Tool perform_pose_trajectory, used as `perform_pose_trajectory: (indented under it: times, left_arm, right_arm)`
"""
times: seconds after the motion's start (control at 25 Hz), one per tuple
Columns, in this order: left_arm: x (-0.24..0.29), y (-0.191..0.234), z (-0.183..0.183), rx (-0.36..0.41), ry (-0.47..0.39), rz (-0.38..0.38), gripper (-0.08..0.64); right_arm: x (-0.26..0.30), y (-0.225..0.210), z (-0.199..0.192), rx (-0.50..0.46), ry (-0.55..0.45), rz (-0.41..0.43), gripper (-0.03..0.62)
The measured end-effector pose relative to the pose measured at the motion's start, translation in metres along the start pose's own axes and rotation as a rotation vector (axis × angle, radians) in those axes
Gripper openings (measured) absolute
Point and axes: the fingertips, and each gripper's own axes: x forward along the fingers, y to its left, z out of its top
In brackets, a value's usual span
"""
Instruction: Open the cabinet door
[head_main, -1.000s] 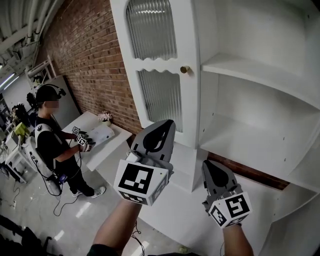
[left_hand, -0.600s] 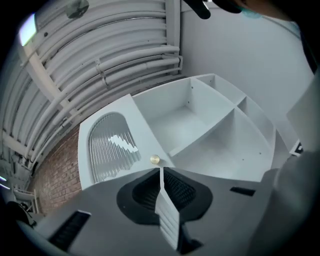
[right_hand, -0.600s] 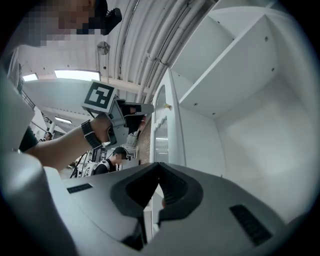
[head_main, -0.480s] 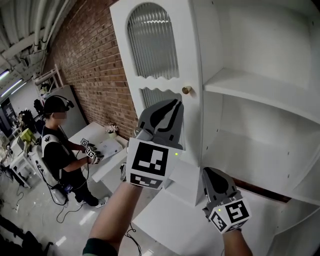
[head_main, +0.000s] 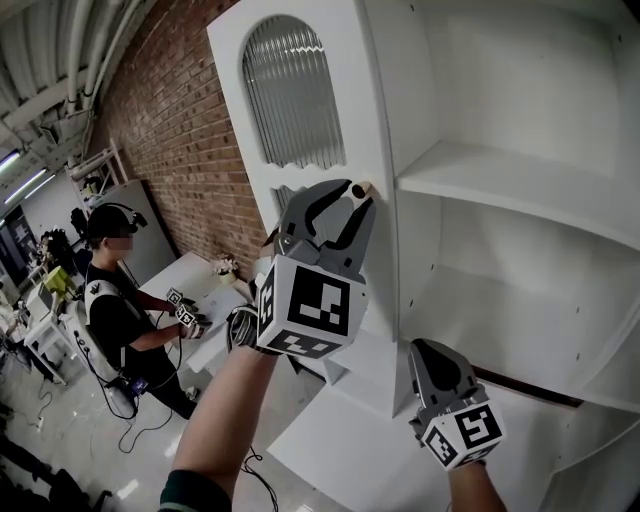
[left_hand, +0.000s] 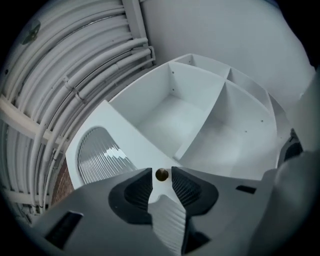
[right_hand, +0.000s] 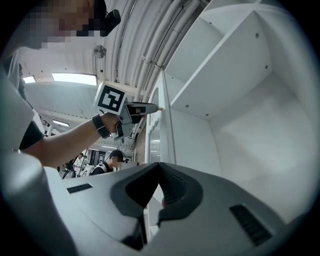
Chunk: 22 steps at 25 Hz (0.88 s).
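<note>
The white cabinet door (head_main: 300, 120) has ribbed glass panels and a small brass knob (head_main: 361, 188) at its edge. It stands swung out, with the white shelves (head_main: 500, 180) bare beside it. My left gripper (head_main: 347, 200) is raised to the knob and open. In the left gripper view the knob (left_hand: 161, 174) sits right between the fingertips of the left gripper (left_hand: 161, 179), with a thin gap on each side. My right gripper (head_main: 437, 362) hangs low before the cabinet's base, shut and empty. The right gripper view shows the left gripper (right_hand: 150, 107) at the door's edge (right_hand: 155, 135).
A brick wall (head_main: 170, 130) runs along the left behind the door. A person (head_main: 115, 300) with grippers stands at a white table (head_main: 190, 275) down on the left. The cabinet's lower ledge (head_main: 350, 420) juts out under my arms.
My left gripper has risen and moved forward from chest height up to the brass knob. The right gripper has stayed low, barely moving.
</note>
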Motion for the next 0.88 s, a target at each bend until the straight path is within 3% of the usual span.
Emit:
perform_pose_trajectory:
  times: [0.44,0.88]
  left_arm:
    - [0.017,-0.005,-0.007,0.17,0.052,-0.003,0.09]
    - [0.007,-0.006,-0.005,0.132,0.032,-0.024,0.077]
  right_arm:
    - [0.002,-0.007,-0.008,0.002,0.007,-0.006,0.003]
    - [-0.007,-0.012,-0.011,0.009,0.004,-0.008,0.003]
